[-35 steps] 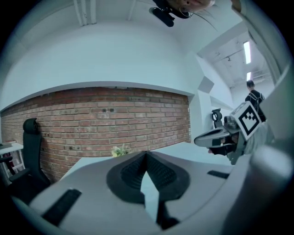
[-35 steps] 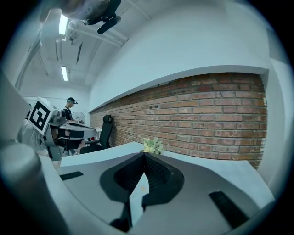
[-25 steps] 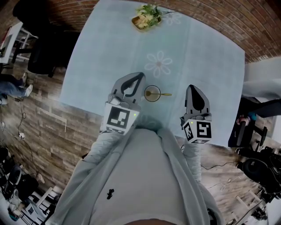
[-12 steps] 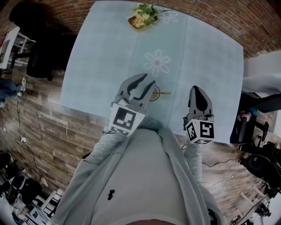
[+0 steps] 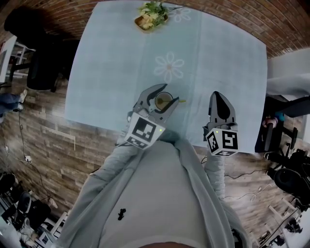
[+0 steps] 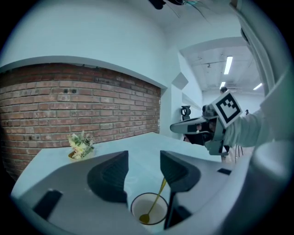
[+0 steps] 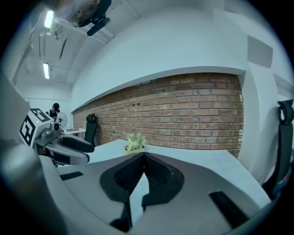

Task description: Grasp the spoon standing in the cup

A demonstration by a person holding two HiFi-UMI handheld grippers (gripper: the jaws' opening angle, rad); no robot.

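Note:
A pale cup (image 5: 163, 101) stands near the front edge of the light blue table (image 5: 218, 63). In it leans a yellow spoon (image 5: 180, 101), handle pointing right. My left gripper (image 5: 168, 95) hovers over the cup, and its jaws are opening, one on each side of the rim. In the left gripper view the cup (image 6: 138, 209) lies below the spread jaws of the left gripper (image 6: 143, 158). The spoon (image 6: 156, 202) slants up toward the right jaw, and neither pad presses on it. My right gripper (image 5: 220, 98) is shut and empty, to the right of the cup.
A small basket of greenery (image 5: 150, 13) sits at the table's far edge, and the same basket (image 7: 134, 142) shows in the right gripper view. A brick wall runs behind the table. A black chair (image 5: 41, 68) stands at the left, another chair (image 5: 276, 140) at the right.
My left gripper has swung right and forward until it is over the cup, and its jaws have gone from shut to wide apart. The right gripper has hardly moved.

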